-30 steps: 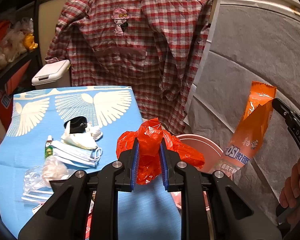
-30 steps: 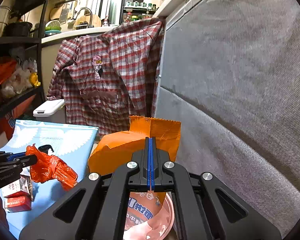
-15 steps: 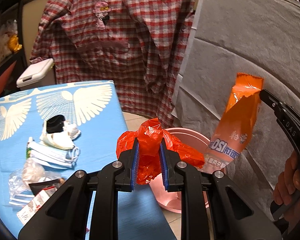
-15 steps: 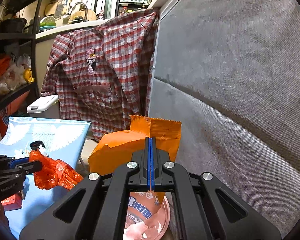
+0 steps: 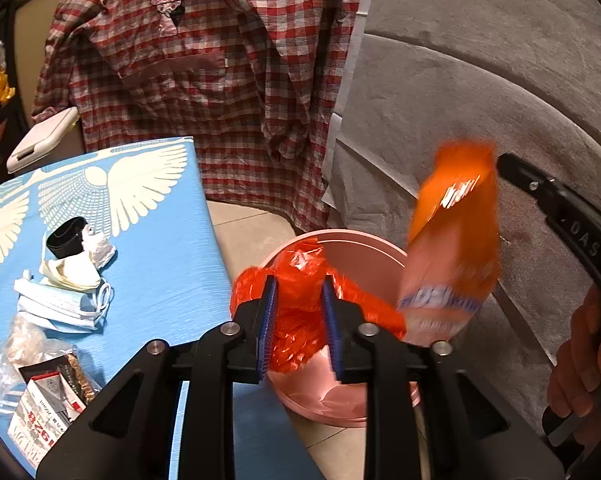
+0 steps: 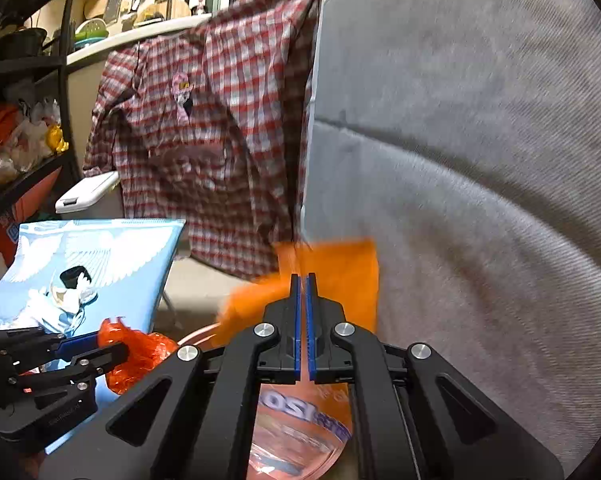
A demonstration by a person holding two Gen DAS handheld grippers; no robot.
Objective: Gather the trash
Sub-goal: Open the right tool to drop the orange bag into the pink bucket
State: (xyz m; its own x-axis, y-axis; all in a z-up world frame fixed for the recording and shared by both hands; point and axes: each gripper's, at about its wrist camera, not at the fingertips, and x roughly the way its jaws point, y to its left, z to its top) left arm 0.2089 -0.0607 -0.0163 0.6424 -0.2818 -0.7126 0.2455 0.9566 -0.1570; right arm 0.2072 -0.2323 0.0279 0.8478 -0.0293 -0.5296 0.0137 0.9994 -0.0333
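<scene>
My right tongs (image 6: 302,280) have just parted narrowly; the blurred orange wrapper (image 5: 452,248) drops into the pink bin (image 5: 364,248) below. My left tongs (image 5: 298,292) still grip the red bag (image 5: 300,280) above the bin's rim.

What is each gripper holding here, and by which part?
Left gripper pinches the crumpled red plastic bag around its bunched middle. Right gripper has parted slightly; the blurred orange snack wrapper appears released.

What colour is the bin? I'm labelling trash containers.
Pink bin, clearest in the left wrist view.
</scene>
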